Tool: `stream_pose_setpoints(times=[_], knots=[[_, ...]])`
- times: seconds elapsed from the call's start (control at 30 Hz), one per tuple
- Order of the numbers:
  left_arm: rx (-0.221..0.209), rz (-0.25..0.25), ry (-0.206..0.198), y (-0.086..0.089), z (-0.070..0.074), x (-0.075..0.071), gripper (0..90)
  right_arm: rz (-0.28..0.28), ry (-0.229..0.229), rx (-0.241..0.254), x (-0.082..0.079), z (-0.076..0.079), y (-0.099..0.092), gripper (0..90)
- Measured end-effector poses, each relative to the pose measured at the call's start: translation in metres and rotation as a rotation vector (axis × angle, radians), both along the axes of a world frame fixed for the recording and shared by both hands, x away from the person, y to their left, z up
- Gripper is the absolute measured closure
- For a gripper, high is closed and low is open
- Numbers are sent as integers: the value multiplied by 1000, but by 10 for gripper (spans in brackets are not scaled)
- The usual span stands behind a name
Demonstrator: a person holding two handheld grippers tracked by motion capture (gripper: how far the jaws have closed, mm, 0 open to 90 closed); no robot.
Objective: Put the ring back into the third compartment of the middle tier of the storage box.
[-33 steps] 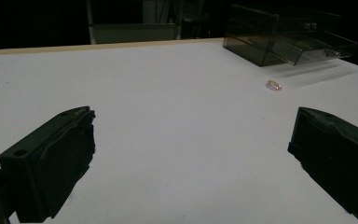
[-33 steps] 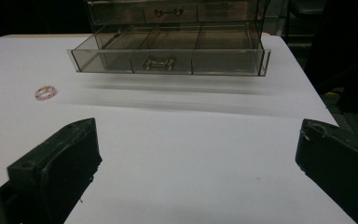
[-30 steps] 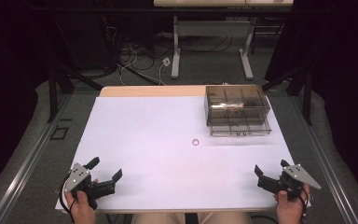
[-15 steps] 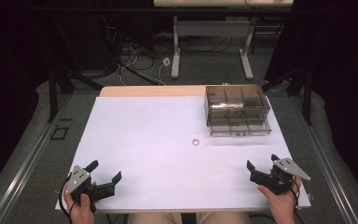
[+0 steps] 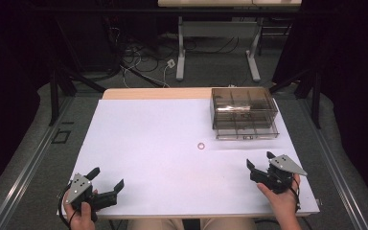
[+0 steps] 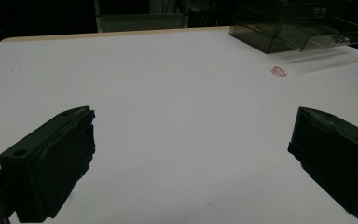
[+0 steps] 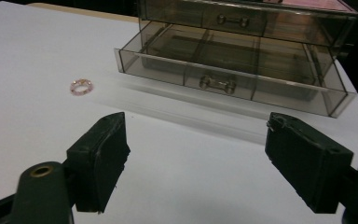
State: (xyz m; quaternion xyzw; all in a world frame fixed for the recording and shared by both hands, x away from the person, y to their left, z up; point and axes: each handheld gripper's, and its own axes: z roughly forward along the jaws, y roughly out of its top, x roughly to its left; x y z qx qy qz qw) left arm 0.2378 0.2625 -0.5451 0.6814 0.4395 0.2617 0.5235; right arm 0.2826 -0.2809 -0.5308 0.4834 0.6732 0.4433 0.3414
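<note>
High view is showing the little pink ring (image 5: 201,145) lying on the white bench (image 5: 143,143), near the open drawer box (image 5: 243,115). Right gripper (image 5: 258,167), jaws apart, is moving closer; left gripper (image 5: 106,183) is waiting, jaws apart.

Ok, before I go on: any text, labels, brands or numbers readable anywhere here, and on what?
None: no readable text in any view.
Drawer box: clear smoky plastic, no label or brand seen.
Ring: pink, no marking legible.
Table: plain white, no print.
Left hand-held gripper and right hand-held gripper: both open, black jaws and grey plates with no lettering seen.
</note>
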Motion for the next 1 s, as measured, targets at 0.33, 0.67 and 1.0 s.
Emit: stream_pose_setpoints(times=[0.33, 0.67, 1.0], knots=[[1, -5, 1, 0, 0, -1, 4, 52, 8, -29, 11, 10, 18, 302], [5, -12, -2, -3, 1, 1, 3, 142, 15, -49, 23, 27, 36, 401], [4, -11, 1, -2, 0, 2, 4, 229, 73, -55, 40, 37, 57, 441]])
